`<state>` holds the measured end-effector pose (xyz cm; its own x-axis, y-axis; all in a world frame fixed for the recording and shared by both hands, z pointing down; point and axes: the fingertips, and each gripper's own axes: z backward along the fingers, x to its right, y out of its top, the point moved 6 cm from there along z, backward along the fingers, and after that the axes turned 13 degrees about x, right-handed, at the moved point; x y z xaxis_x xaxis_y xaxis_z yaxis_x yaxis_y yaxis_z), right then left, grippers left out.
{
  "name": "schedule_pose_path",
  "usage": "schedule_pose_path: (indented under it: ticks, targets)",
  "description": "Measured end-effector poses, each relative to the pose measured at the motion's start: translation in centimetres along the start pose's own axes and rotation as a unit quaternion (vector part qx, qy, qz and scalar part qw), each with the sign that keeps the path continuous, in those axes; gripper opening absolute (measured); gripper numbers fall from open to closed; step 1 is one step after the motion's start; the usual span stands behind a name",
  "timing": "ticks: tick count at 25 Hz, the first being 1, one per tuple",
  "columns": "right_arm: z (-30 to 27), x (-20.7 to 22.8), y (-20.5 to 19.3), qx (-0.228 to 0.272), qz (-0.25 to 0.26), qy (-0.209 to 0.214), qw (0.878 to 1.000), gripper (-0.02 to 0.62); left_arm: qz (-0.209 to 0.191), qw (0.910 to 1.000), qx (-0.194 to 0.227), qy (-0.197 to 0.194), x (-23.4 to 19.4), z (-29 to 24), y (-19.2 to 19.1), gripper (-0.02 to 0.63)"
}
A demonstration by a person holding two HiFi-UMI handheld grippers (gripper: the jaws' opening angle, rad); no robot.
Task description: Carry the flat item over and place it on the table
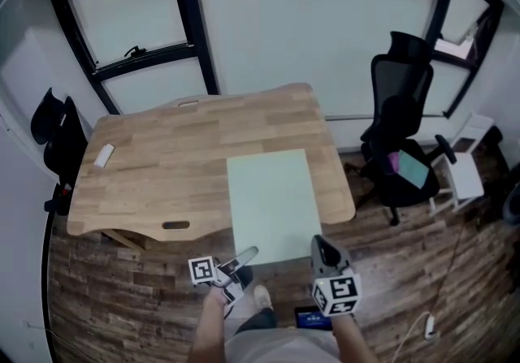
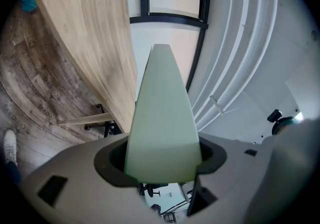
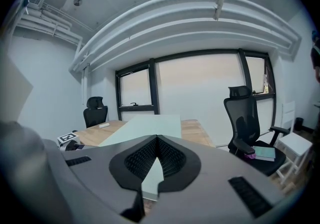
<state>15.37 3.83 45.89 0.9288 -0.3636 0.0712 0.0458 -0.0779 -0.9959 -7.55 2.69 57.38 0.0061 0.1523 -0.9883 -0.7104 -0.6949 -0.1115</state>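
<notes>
Carry step, judged nearly done. Near edge of green board (image 1: pixel 272 200) is clamped by right gripper (image 1: pixel 322 246), jaws closed. Left gripper (image 1: pixel 246 258) jaws are set wide, board wedged between pads. Far half is held over table (image 1: pixel 162 154). Next: to be lowered flat, then released.

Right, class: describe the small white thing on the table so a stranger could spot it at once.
Find the wooden table below the window. Near its left end lies a small white block, alone on bare wood. It is tiny, unlike the big pale green sheet over the right end.
</notes>
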Motion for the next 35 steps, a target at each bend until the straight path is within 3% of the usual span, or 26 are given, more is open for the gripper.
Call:
schedule_pose_path:
  ticks: [7, 11, 16, 35]
  targets:
    - [-4.2, -0.5, -0.1, -0.009, 0.000, 0.002, 1.000, -0.005, -0.006, 0.9998, -0.017, 0.004, -1.2, -1.4, 3.2, 0.282]
    - [-6.4, -1.8, -0.5, -0.010, 0.001, 0.003, 1.000, -0.005, 0.021, 0.9996, -0.020, -0.001, -1.1, -1.5, 4.9, 0.282]
    - [-8.6, -3.2, -1.3, -0.014, 0.000, 0.005, 1.000, -0.005, 0.025, 0.9994, -0.022, -0.003, -1.6, -1.3, 6.8, 0.282]
    - [-9.9, -2.7, -1.5, -0.022, 0.009, -0.012, 1.000, -0.005, 0.034, 0.9986, -0.040, -0.009, -3.0, -2.7, 7.6, 0.282]
